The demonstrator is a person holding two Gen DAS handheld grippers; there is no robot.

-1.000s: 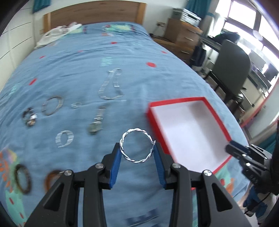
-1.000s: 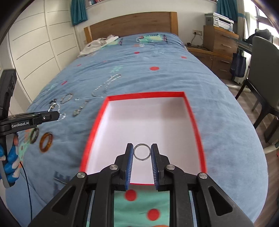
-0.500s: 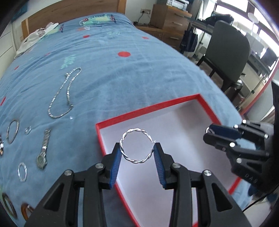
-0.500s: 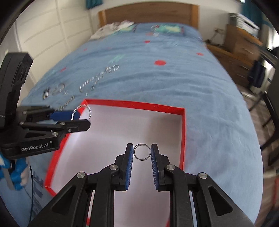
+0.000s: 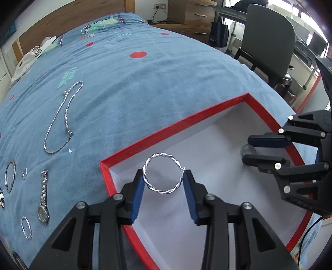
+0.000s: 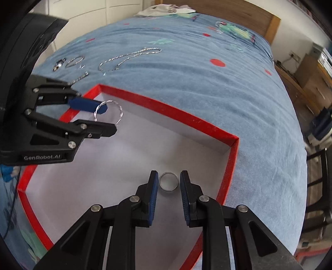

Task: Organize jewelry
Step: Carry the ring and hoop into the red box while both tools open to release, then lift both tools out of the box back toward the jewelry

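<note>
My left gripper (image 5: 164,180) is shut on a twisted silver bangle (image 5: 162,173) and holds it over the near left corner of a red box (image 5: 174,126) with a white inside. It shows from the side in the right wrist view (image 6: 108,116). My right gripper (image 6: 168,181) is low inside the box near its right wall. A small silver ring (image 6: 168,181) sits between its blue pads, with small gaps on both sides. It looks to rest on the box floor. The ring (image 5: 247,150) also shows in the left wrist view.
On the blue bedspread left of the box lie a silver chain (image 5: 62,116), a watch (image 5: 43,197), a bangle (image 5: 10,176) and smaller rings (image 5: 26,227). A dark chair (image 5: 269,39) and wooden drawers (image 5: 193,12) stand beyond the bed's right edge.
Both grippers moved in over the box. The right gripper dropped low to the box floor and its jaws spread slightly off the ring. The left still holds the twisted bangle.
</note>
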